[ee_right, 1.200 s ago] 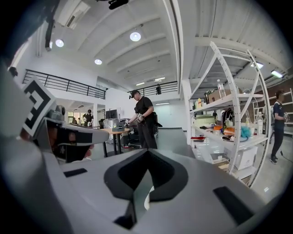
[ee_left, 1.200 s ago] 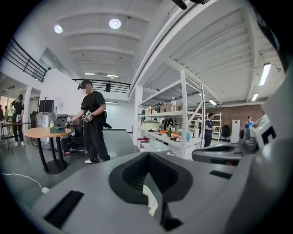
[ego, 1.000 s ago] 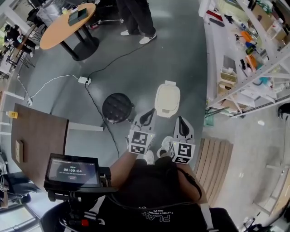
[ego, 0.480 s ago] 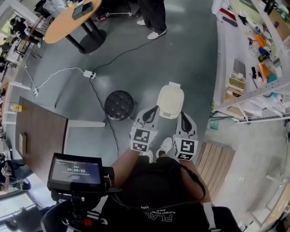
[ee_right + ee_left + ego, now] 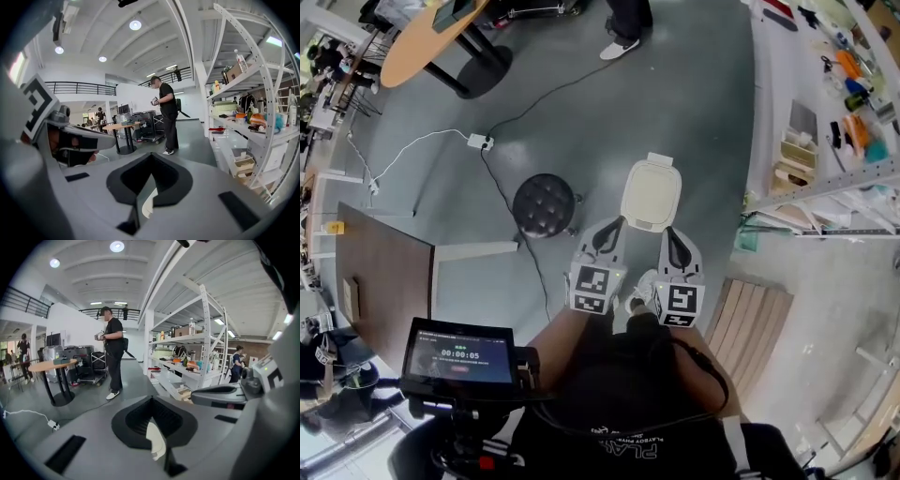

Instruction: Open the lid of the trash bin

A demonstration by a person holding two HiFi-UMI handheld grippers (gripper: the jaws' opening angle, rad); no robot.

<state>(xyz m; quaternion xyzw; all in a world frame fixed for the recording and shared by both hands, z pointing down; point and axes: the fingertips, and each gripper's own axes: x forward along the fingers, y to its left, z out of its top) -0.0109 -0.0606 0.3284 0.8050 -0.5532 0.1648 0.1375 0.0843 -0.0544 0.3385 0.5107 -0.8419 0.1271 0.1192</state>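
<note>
- Grey polished floor (image 5: 703, 112) fills most of the head view, with white shelving (image 5: 825, 141) packed with small items along the right side.
- Straight ahead of the person stands the trash bin (image 5: 652, 195), cream-coloured, with its lid down.
- The left gripper (image 5: 609, 230) hovers near the bin's near left corner, not touching it. In the left gripper view its jaws meet at the tips with nothing between them, and a sliver of the cream bin (image 5: 156, 441) shows through the dark opening.
- The right gripper (image 5: 672, 239) hangs just beside the left one, below the bin's near edge and also apart from it. Its own view shows the jaws together and empty, again with a strip of the bin (image 5: 147, 206) seen through the gap.
- A black round stool (image 5: 543, 204) sits to the left of the bin.
- A power strip (image 5: 478, 142) with a white cable lies farther out on the floor.
- A round wooden table (image 5: 427, 42) stands at the upper left.
- A slatted wooden board (image 5: 755, 328) lies at the person's right.
- A small screen (image 5: 459, 354) is mounted low at the left.
- Both gripper views catch a standing person (image 5: 112, 352) in dark clothes.
</note>
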